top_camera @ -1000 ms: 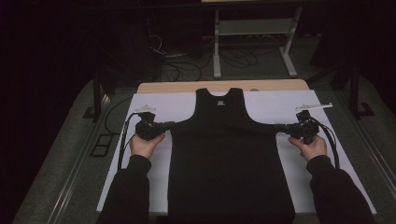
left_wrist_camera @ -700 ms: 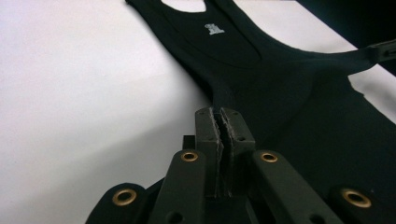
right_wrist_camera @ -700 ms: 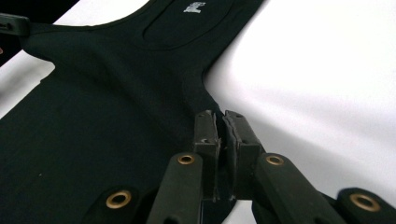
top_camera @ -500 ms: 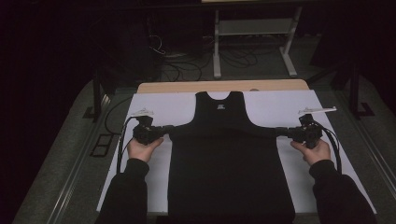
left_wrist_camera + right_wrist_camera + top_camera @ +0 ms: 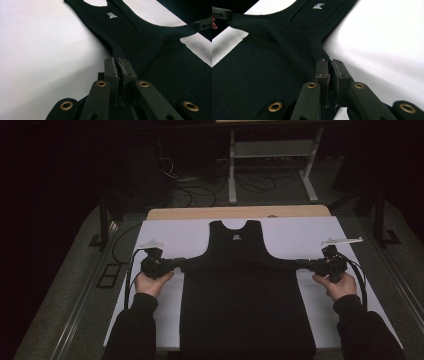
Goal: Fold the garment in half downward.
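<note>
In the high view, a black tank top [image 5: 245,295] is laid flat on a white sheet [image 5: 165,237] that covers the table; its neck points away from the person and its hem lies at the near edge of the sheet. The left gripper [image 5: 172,265] is held at the left side of the tank top, level with the armhole, and the right gripper [image 5: 305,266] at the right side, opposite it. The fabric between the two is drawn into a straight, taut band across the chest.

In the left gripper view, the jaws are seen pressed together on a pinched fold of the tank top [image 5: 140,37], just below the armhole. A small white label [image 5: 111,15] is seen inside the neck, beyond the fold.

In the right gripper view, the jaws are likewise clamped on a gathered edge of the tank top [image 5: 274,50], with the white sheet [image 5: 387,37] beside it.
</note>
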Demonstrator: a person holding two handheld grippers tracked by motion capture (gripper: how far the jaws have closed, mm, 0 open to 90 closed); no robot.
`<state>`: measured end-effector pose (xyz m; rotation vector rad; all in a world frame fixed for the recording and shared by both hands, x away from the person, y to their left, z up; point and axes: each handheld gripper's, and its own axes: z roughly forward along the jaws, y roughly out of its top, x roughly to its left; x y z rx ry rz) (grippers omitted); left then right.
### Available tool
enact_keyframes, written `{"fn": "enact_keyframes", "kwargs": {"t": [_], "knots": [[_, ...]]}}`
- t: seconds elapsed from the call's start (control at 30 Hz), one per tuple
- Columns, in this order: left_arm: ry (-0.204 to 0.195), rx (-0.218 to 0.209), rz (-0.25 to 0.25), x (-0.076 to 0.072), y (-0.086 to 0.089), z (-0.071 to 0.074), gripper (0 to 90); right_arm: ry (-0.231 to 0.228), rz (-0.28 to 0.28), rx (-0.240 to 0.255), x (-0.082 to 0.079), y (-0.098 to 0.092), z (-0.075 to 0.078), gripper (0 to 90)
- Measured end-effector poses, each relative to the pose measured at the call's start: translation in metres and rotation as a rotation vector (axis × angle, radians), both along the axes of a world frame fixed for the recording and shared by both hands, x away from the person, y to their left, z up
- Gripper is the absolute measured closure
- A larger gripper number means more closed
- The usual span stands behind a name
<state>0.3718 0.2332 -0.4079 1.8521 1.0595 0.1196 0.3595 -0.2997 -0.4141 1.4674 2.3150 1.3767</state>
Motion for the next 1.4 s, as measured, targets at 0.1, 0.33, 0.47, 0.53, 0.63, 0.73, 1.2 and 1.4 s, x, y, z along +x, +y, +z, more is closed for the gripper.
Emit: {"fn": "enact_keyframes", "kwargs": {"t": [0.1,0.33,0.47,0.53,0.63,0.73,1.2,1.4], "knots": [[-0.001,-0.004,-0.002,-0.003,-0.001,0.001,85.3,-0.002,0.004,-0.003,-0.002,0.0,0.001,82.7],[-0.008,-0.004,-0.003,-0.007,0.001,0.002,85.3,-0.011,-0.003,-0.007,-0.007,0.0,0.001,82.5],[-0.013,-0.003,-0.007,-0.009,0.001,0.004,85.3,-0.013,0.0,-0.008,-0.011,0.0,0.002,82.5],[-0.012,-0.005,-0.006,-0.011,0.001,0.004,85.2,-0.01,0.0,-0.006,-0.012,0.0,0.002,82.5],[-0.007,-0.004,-0.007,-0.013,0.001,0.003,85.3,-0.009,0.0,-0.005,-0.015,-0.001,0.001,82.5],[0.001,0.003,-0.01,-0.015,0.001,0.001,85.3,-0.001,0.005,-0.008,-0.017,-0.001,0.001,82.4],[0.026,0.029,-0.037,-0.028,-0.001,-0.002,85.3,0.023,0.015,-0.017,-0.027,0.0,-0.002,82.2],[0.044,0.04,-0.053,-0.033,-0.001,-0.004,85.3,0.044,0.02,-0.022,-0.031,0.0,-0.003,82.3]]}}
